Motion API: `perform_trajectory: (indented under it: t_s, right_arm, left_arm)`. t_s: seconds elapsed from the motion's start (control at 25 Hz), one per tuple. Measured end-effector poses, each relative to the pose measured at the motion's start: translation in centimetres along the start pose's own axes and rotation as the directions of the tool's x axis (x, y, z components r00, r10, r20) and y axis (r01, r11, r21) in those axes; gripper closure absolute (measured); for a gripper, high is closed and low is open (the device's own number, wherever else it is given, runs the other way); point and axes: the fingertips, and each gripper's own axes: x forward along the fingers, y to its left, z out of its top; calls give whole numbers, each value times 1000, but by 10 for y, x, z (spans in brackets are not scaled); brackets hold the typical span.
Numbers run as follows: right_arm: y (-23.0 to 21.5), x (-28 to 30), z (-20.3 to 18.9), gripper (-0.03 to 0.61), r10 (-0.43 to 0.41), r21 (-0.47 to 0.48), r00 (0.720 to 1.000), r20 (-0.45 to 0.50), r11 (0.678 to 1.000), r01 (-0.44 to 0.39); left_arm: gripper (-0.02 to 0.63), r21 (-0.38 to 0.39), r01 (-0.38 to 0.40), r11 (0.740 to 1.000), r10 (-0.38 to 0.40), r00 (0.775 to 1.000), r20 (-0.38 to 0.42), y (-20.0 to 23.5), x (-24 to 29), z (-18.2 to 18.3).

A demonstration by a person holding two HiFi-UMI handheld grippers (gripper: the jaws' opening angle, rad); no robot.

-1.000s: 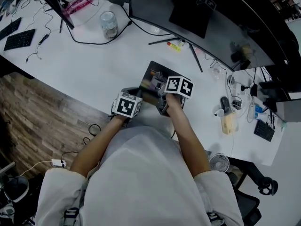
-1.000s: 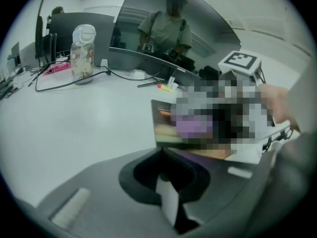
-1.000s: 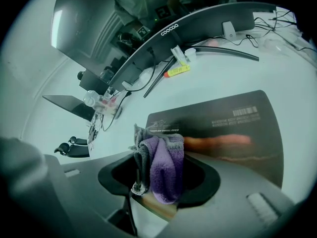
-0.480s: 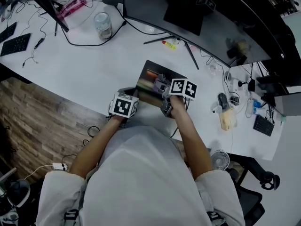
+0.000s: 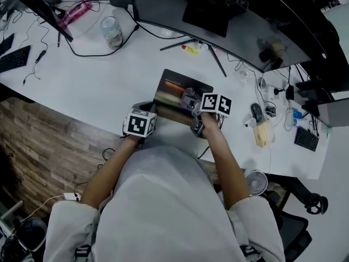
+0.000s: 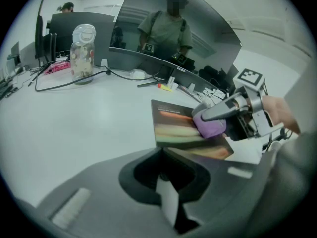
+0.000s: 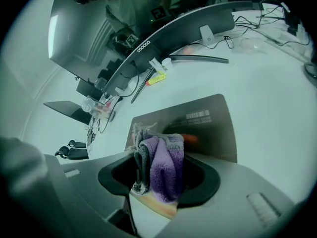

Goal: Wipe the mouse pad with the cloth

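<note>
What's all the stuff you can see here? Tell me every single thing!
table: one, white, under everything
mouse pad: one, dark with coloured streaks, near the table's front edge
cloth: one, purple and grey, pressed on the mouse pad
monitor: one, dark and curved, at the back of the table
jar: one, clear glass, back left of the table
keyboard: one, black, far left
mouse: one, dark, right of the pad among cables
fan: one, white, low right by the table's edge
person: one, pale shirt, at the front edge
left gripper: one, grey, jaws together, by the pad's near left corner
right gripper: one, grey, jaws shut on the cloth
</note>
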Motion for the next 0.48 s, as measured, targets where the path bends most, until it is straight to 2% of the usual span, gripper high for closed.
perform_trajectory:
  t_s: [0.48]
  right_arm:
    - [-30, -23, -3, 356, -26, 14, 1000, 2, 1000, 26]
  left_arm:
    - [614, 3, -2, 1000, 2, 1000, 2, -2, 0, -1]
